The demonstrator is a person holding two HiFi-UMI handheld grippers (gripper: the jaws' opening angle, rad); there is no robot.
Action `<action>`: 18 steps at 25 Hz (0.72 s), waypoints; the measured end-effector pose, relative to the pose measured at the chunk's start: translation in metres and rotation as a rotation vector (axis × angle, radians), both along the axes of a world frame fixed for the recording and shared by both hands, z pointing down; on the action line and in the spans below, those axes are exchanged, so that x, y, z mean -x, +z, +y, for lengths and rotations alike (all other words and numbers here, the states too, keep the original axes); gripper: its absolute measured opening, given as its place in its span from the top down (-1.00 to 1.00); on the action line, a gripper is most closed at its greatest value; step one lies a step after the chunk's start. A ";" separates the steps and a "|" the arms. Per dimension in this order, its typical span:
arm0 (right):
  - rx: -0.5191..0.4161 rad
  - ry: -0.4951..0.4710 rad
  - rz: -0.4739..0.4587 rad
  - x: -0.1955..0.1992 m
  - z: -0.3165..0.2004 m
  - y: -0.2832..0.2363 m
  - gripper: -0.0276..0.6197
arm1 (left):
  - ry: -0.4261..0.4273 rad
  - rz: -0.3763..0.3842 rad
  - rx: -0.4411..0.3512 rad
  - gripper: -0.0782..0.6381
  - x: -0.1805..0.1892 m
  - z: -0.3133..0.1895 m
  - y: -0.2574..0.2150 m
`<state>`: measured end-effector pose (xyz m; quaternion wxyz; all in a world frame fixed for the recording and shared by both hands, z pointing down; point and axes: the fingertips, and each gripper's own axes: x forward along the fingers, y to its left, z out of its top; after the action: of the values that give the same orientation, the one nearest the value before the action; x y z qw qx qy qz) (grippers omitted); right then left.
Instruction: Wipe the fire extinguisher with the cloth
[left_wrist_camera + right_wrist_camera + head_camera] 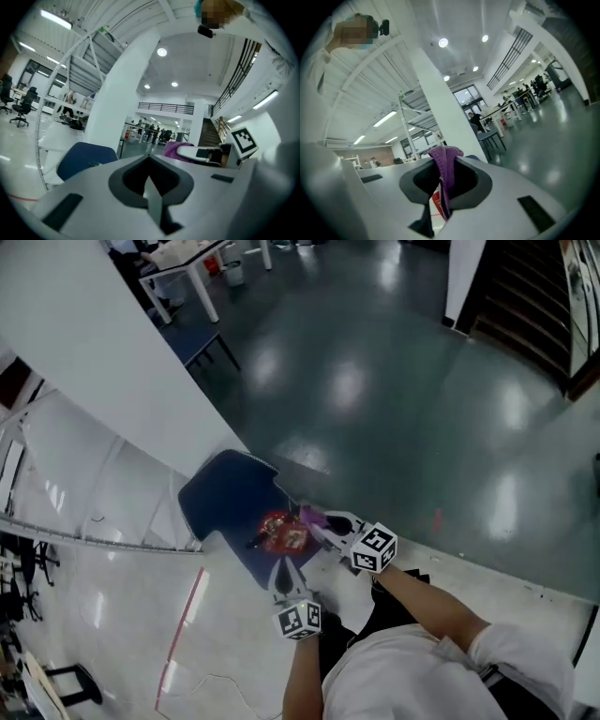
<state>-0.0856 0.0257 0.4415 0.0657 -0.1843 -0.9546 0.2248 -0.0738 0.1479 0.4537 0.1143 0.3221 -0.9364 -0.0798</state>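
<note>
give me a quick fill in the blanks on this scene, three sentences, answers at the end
1. The right tool is shut on a ____ cloth.
2. The red fire extinguisher lies on the seat of a ____ chair.
3. The ____ tool is shut, with nothing between its jaws.

Missing words: purple; blue; left
</note>
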 end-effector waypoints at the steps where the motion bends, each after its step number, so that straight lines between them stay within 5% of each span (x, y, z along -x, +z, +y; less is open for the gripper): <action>1: -0.002 0.053 0.014 -0.001 -0.006 0.011 0.74 | 0.042 0.000 0.005 0.77 0.006 -0.002 0.007; 9: 0.009 0.345 0.168 -0.030 -0.031 0.122 0.74 | 0.308 0.033 0.048 0.77 0.016 -0.027 0.058; 18: 0.123 0.365 0.307 -0.013 -0.023 0.309 0.74 | 0.309 0.033 -0.007 0.77 0.014 -0.039 0.073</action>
<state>-0.0723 0.0023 0.7509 0.1569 0.0238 -0.9355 0.3157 -0.0873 0.1094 0.5272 0.1394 0.4613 -0.8734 -0.0700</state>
